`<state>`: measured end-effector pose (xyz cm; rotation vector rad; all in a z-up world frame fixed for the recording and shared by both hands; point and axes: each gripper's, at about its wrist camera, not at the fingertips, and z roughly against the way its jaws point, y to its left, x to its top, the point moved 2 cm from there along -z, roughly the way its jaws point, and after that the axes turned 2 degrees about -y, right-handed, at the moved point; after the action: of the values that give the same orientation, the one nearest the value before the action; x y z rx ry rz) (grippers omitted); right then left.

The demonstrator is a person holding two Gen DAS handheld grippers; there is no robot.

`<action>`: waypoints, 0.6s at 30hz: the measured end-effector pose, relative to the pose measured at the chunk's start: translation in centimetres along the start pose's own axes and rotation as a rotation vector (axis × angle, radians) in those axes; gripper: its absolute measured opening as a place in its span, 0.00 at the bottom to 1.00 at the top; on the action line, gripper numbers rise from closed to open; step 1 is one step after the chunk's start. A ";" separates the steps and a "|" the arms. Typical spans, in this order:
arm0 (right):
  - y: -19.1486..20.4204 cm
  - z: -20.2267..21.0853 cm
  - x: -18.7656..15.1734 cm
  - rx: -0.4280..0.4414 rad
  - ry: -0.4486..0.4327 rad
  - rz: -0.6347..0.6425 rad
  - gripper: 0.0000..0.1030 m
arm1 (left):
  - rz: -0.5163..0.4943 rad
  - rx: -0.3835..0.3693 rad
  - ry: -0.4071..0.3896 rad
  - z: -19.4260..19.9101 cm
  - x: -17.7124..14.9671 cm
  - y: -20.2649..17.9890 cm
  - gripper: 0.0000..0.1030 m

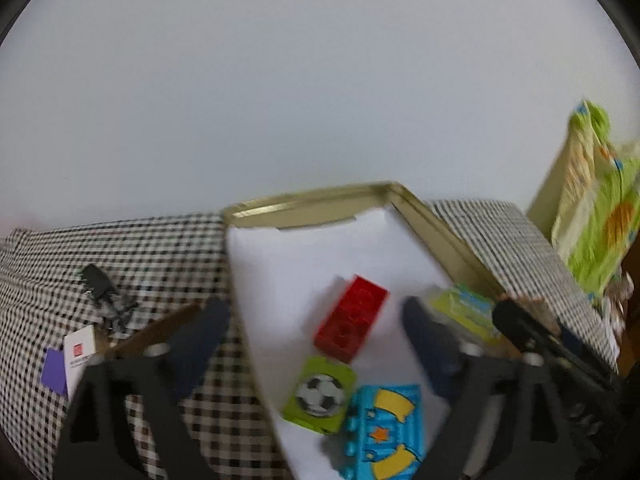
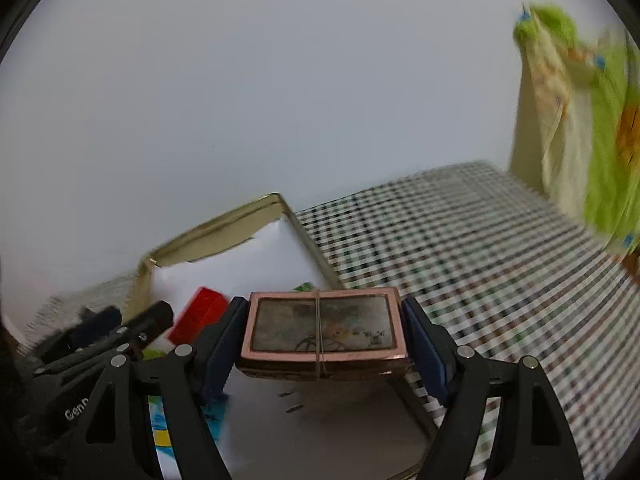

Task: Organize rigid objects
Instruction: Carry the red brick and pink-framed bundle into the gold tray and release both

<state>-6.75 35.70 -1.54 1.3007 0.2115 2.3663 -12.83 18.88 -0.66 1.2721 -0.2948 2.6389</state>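
While the left hand-held gripper (image 1: 316, 320) stands with its jaws spread wide and nothing between the pads, the right hand-held gripper (image 2: 323, 334) is closed on a pink-rimmed box (image 2: 323, 328) bound with a thin band, one blue pad against each short side.

Seen from the left wrist, a gold-rimmed tray (image 1: 320, 196) lined with white sits on the checked bench (image 1: 152, 256). A red brick (image 1: 352, 322) lies in the tray between the open fingers, not touched by either. At 6 o'clock from it, just beside, is a green tile with a football (image 1: 320, 394), and touching that tile at its 4 o'clock is a blue brick with yellow ribbons (image 1: 390, 432). A green and blue piece (image 1: 466, 310) lies at 3 o'clock from the red brick, partly hidden behind the right-side finger. Outside the tray, at 9 o'clock, a dark blurred object (image 1: 102, 294), a white card (image 1: 80, 354) and a purple piece (image 1: 54, 370) rest on the cloth.

From the right wrist, the held box hangs over the near part of the tray, apart from its floor, with the red brick at its 9 o'clock. A green patterned cloth (image 2: 592, 136) hangs at 2 o'clock beyond the bench.
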 end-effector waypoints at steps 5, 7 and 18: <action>-1.4 1.0 1.0 0.225 -0.028 -0.138 0.80 | 0.009 0.009 -0.153 2.9 0.6 0.3 0.99; -1.6 1.4 1.3 0.256 -0.044 -0.157 0.80 | -0.024 0.048 -0.186 3.6 0.7 0.2 0.99; 0.1 3.0 1.3 0.047 -0.194 -0.017 0.80 | -0.045 0.206 -0.235 5.0 -1.1 3.2 0.99</action>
<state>-4.87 35.99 1.18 1.5330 0.2187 2.2152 -9.26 14.41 1.28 1.6368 -0.0270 2.5357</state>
